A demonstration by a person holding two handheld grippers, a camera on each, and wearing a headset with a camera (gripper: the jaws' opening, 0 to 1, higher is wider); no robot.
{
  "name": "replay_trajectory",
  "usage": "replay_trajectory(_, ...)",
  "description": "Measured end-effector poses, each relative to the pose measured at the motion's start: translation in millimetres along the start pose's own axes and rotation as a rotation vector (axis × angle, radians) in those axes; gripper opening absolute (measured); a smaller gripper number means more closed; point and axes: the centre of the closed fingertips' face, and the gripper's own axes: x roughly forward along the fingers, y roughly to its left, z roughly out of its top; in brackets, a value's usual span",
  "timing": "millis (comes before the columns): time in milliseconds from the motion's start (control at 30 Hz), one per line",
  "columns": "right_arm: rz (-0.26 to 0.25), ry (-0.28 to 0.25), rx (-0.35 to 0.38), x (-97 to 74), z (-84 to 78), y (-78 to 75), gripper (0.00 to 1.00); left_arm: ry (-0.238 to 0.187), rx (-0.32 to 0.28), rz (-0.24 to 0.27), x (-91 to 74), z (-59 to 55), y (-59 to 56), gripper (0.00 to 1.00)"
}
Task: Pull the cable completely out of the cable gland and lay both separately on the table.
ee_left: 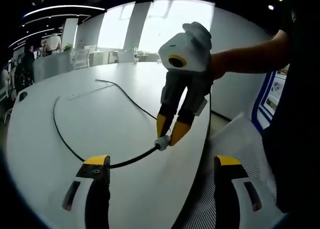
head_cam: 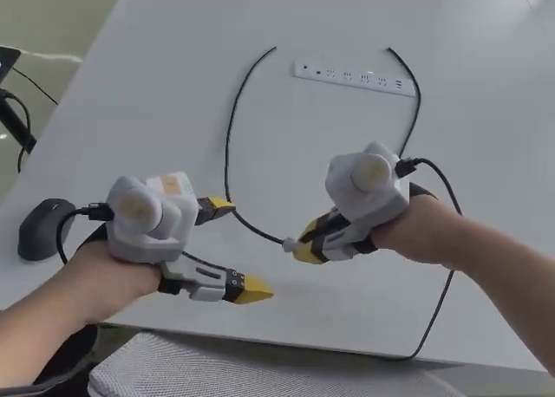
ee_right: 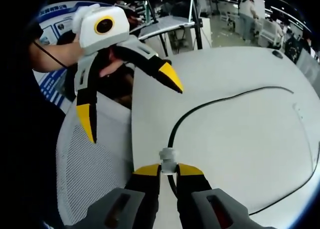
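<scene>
The right gripper (head_cam: 299, 245) is seen clamped tight on the small white cable gland (head_cam: 287, 243), which is pinched between the yellow jaw tips low over the white table (head_cam: 156, 85), near its front edge; whether the gland touches the tabletop cannot be told. The black cable (head_cam: 229, 146) is seen entering the gland, and from there it is laid back across the tabletop in a long arc towards the white power strip (head_cam: 351, 76). The left gripper (head_cam: 236, 248) is held just beside the gland with its jaws spread wide and nothing gripped. A dark mouse (head_cam: 42, 228) is noted at the table's left edge, and a mesh chair (head_cam: 173, 371) below the front edge.
</scene>
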Motion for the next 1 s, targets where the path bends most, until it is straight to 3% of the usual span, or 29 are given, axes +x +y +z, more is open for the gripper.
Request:
replay_trajectory(200,0.015,0.013,-0.035,-15.8,3.2,6.5,0.06,-0.017,-0.008,-0.041,8.9,9.8,-6.6,0.83)
replay_trajectory(400,0.018,0.022,-0.081,-29.4,6.9,10.0,0.06,-0.007,0.026,-0.083,21.6,17.3,-11.3,0.80)
replay_trajectory(667,0.019,0.027,-0.167,-39.3,11.5,22.2,0.06,-0.047,0.005,-0.121,27.2,32.6,-12.5,0.73)
replay_trajectory(1000,0.013,0.029,-0.222,-44.6,13.8,27.8,0.06,-0.046,-0.009,-0.153,29.4,32.8,-16.9,0.61)
